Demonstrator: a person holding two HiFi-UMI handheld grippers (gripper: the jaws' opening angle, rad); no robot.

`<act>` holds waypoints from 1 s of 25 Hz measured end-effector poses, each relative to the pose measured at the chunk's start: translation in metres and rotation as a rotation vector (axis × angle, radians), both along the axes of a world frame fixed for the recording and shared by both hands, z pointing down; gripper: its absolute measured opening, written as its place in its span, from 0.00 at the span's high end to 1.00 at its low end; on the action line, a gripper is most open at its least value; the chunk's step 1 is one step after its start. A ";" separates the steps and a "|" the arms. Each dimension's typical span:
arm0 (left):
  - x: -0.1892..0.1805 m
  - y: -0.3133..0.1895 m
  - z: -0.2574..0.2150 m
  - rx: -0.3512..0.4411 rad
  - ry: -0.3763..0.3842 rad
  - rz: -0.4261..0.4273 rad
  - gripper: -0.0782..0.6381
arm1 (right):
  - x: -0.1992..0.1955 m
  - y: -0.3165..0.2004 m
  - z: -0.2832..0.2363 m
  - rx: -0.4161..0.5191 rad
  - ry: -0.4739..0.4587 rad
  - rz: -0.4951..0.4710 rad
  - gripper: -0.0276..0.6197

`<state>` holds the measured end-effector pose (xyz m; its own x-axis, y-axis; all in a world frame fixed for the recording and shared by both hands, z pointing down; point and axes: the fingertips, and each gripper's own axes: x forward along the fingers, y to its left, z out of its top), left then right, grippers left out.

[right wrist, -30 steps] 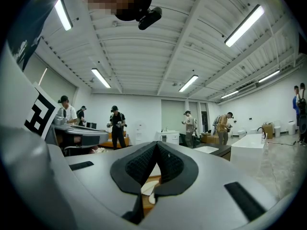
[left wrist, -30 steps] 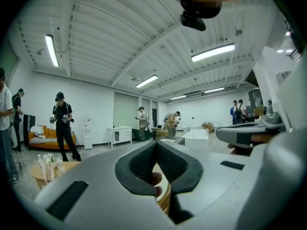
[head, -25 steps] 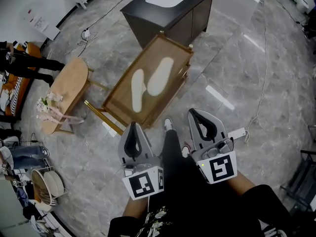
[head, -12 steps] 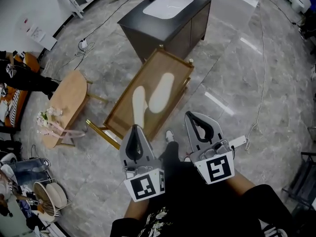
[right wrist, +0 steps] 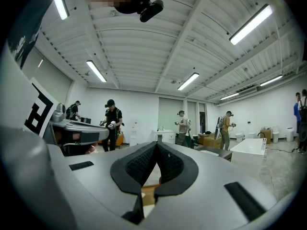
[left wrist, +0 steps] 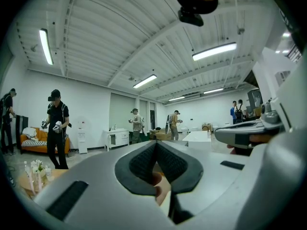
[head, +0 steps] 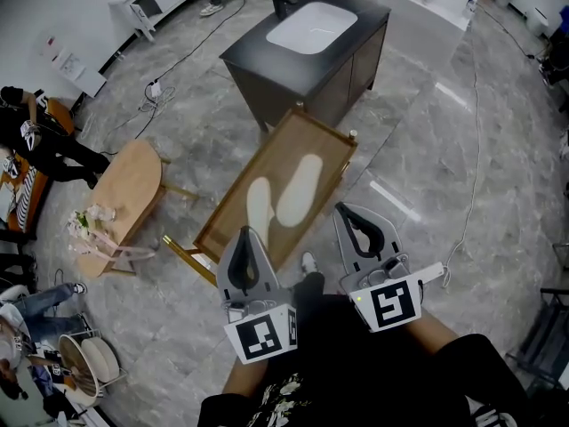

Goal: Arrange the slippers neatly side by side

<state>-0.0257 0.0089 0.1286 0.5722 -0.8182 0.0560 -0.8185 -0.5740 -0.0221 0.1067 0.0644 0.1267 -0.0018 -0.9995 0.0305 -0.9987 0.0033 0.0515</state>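
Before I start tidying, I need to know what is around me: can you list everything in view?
slippers: two, white, close together on the tray table
tray table: one, light wood, on the floor ahead
vanity cabinet: one, dark with white basin, beyond the tray table
side table: one, oval light wood, left of the tray table
flowers: one bunch, pale, on the side table
bathtub: one, white, top right
bystander: one, in black, far left
shoe: one, pale, the person's own, between the grippers
left gripper: one, grey, shut, empty
right gripper: one, grey, shut, empty
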 end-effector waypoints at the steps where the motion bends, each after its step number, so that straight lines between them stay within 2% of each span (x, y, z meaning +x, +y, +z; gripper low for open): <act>1: 0.000 -0.003 0.000 -0.004 0.002 -0.001 0.90 | 0.000 -0.003 0.000 0.001 -0.001 0.000 0.96; 9: -0.003 -0.030 0.006 -0.010 -0.009 -0.001 0.90 | -0.003 -0.028 0.002 -0.002 0.010 0.002 0.97; 17: 0.008 -0.060 0.013 -0.004 -0.008 0.049 0.90 | 0.003 -0.056 0.004 -0.002 0.033 0.026 0.97; 25: 0.007 -0.090 0.020 -0.015 0.002 0.061 0.90 | -0.003 -0.086 0.010 -0.018 0.041 0.018 0.97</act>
